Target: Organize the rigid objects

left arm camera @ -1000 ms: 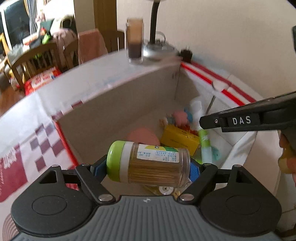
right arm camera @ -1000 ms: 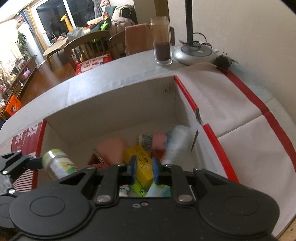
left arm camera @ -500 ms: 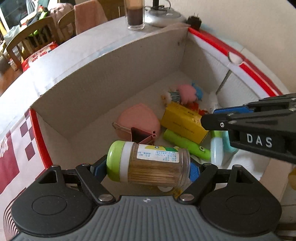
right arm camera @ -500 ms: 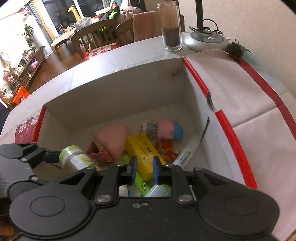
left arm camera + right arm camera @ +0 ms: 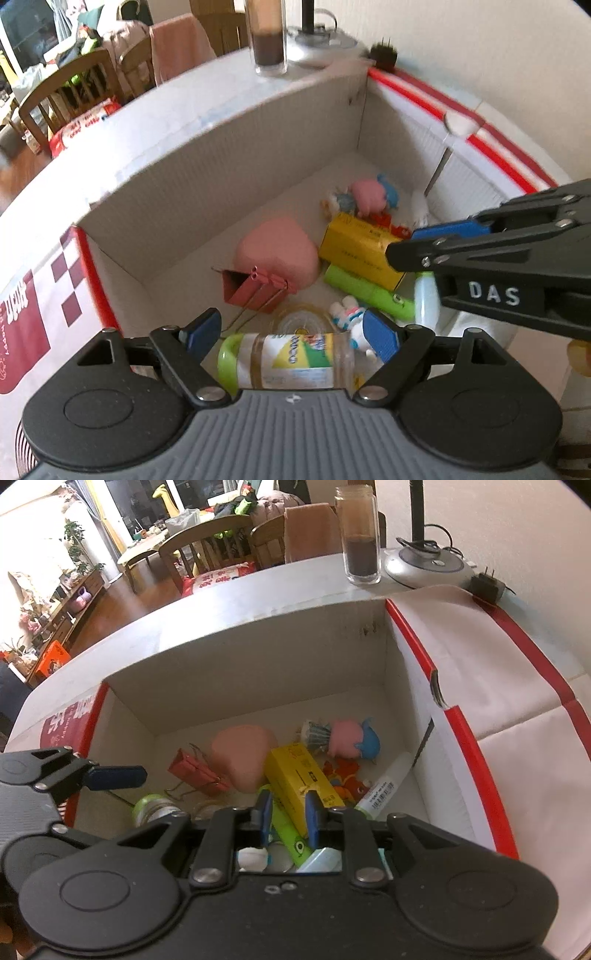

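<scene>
In the left wrist view, our left gripper (image 5: 291, 330) stands wide, its blue pads clear of the toothpick jar (image 5: 286, 360), which lies on its side just below and between them on the floor of the cardboard box (image 5: 221, 155); we judge it released, not held. Ahead of these tongs lie a red binder clip (image 5: 255, 290), a pink heart-shaped case (image 5: 277, 253), a yellow carton (image 5: 358, 249) and a green tube (image 5: 365, 291), with a small bunny figure (image 5: 347, 314) just beside the right pad and a pink-and-blue toy (image 5: 369, 192) farther ahead. The right gripper (image 5: 413, 243) reaches in from the right side.

In the right wrist view, our right gripper (image 5: 288, 818) is narrow, with nothing pinched that we can see; the yellow carton (image 5: 299, 771) and green tube (image 5: 291, 836) lie beyond the gap. To the left of these tongs sits the jar's green lid (image 5: 153, 808), under the left gripper's pad (image 5: 114, 777). A white tube (image 5: 388, 782) lies ahead to the right, against the box wall.

As for progress, we judge many objects already gathered in the box, the jar being the latest. Whether more remain outside we cannot tell: no loose items show beyond the rim except a glass (image 5: 362, 535) and a lamp base (image 5: 428, 566) on the table.
</scene>
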Available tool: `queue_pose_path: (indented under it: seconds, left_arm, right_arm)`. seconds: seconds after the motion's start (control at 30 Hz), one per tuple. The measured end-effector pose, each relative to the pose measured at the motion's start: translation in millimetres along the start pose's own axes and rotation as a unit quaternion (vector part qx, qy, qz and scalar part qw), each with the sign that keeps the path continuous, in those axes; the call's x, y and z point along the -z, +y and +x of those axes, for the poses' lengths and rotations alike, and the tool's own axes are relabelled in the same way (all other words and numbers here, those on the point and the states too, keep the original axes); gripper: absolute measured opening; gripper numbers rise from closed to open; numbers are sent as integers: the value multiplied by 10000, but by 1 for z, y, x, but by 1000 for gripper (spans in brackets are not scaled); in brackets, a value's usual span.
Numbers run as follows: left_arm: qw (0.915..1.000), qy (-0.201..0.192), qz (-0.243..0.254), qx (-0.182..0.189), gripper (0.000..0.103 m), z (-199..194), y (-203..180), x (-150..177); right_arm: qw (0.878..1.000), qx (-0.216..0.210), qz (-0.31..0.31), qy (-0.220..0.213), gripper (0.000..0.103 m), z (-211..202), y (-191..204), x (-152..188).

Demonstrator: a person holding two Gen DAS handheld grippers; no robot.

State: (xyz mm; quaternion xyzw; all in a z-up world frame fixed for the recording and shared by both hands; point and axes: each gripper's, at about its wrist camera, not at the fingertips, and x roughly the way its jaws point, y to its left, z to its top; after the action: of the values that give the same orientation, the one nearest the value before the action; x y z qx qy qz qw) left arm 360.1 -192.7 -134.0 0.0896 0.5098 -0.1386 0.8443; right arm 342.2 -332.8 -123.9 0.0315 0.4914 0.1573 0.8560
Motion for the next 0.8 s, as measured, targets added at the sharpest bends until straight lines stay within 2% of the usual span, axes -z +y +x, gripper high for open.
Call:
queue_pose_path:
  seconds: [0.17, 0.33, 0.57, 0.8]
  left_arm:
    - [9983, -496, -273, 122, 84, -30, 12, 6]
    - [9948, -941, -341, 185, 84, -58, 20, 20]
    - [9854, -1515, -683, 367, 84, -98, 49, 48]
    - [9783, -1843, -839, 430, 84, -131, 76, 75]
  right_arm:
    - [9997, -77, -75, -208, 20, -18, 10, 4]
    - [9987, -75, -76, -501, 21, -42, 23, 10]
    - [9963, 42, -76, -856, 22, -72, 50, 24]
    - [9934, 68, -36, -1146, 24, -92, 78, 40]
